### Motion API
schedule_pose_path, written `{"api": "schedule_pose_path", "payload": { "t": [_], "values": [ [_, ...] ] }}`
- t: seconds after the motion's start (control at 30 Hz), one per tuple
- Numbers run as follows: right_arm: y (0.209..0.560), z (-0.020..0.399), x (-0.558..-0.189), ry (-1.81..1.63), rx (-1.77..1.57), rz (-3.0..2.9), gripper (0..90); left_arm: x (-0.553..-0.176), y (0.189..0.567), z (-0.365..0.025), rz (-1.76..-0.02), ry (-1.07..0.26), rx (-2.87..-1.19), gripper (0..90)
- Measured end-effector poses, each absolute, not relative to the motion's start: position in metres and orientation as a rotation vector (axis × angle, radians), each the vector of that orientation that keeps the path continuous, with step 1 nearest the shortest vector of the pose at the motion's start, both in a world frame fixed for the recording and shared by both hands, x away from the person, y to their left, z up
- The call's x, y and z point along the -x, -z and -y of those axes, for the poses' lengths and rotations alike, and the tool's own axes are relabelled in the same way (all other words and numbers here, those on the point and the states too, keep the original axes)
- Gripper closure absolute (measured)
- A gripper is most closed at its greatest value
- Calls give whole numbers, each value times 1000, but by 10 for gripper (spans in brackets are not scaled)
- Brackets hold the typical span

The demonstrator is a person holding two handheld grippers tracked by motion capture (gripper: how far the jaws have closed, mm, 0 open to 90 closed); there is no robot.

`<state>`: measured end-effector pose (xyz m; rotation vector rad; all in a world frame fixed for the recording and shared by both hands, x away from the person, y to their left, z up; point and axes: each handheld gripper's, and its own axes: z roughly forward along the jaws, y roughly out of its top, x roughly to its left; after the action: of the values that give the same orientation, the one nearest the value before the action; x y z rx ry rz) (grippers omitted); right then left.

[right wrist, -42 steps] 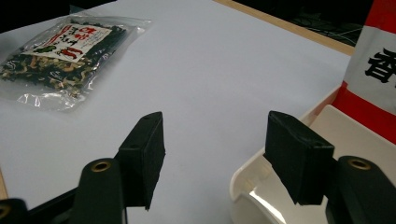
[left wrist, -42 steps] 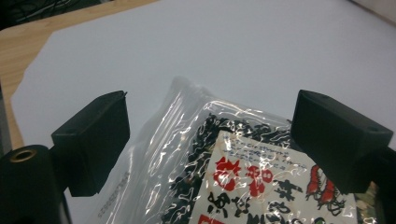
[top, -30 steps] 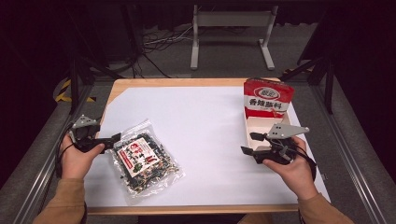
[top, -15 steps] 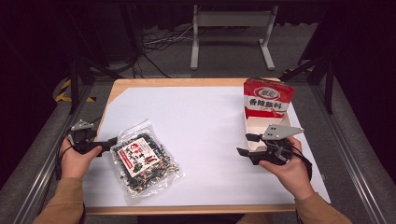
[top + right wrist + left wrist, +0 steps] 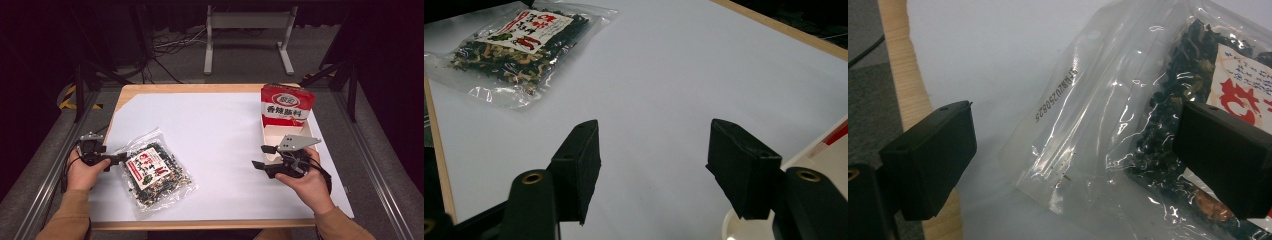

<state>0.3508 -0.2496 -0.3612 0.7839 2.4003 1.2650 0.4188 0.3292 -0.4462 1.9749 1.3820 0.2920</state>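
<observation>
At nine o'clock on the table [image 5: 225, 120], the left gripper [image 5: 118, 159] is spread wide around the near edge of the clear bag [image 5: 152, 172]. At three o'clock, the right gripper [image 5: 262, 156] hovers spread, beside the red box [image 5: 286, 106].

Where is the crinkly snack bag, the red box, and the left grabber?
snack bag [image 5: 151, 169], high view, on its printed label.
red box [image 5: 287, 107], high view, on its front face.
left gripper [image 5: 119, 158], high view, between its fingertips.

The bag [image 5: 1128, 125] is cut off at the right and bottom edges.
</observation>
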Motion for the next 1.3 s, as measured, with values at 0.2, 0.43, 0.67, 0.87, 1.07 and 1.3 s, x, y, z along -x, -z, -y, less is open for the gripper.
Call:
{"api": "schedule_pose_path", "payload": {
  "t": [0.2,0.43,0.67,0.87,1.07,1.3],
  "values": [
    [364,249,-352,-1257,-787,-2408,375,-419,449,-328,-1373,-219,-1982,81],
    [364,249,-352,-1251,-785,-2410,374,-416,446,-322,-1381,-194,-2007,181],
    [366,247,-352,-1244,-784,-2416,374,-413,442,-313,-1418,-203,-2031,259],
    [367,246,-352,-1238,-781,-2424,374,-409,439,-303,-1471,-201,-2036,399],
    [366,244,-351,-1239,-778,-2426,374,-407,436,-299,-1501,-217,-2039,462],
    [367,243,-351,-1238,-777,-2430,375,-404,429,-284,-1493,-377,-2163,746]
  ]
}}
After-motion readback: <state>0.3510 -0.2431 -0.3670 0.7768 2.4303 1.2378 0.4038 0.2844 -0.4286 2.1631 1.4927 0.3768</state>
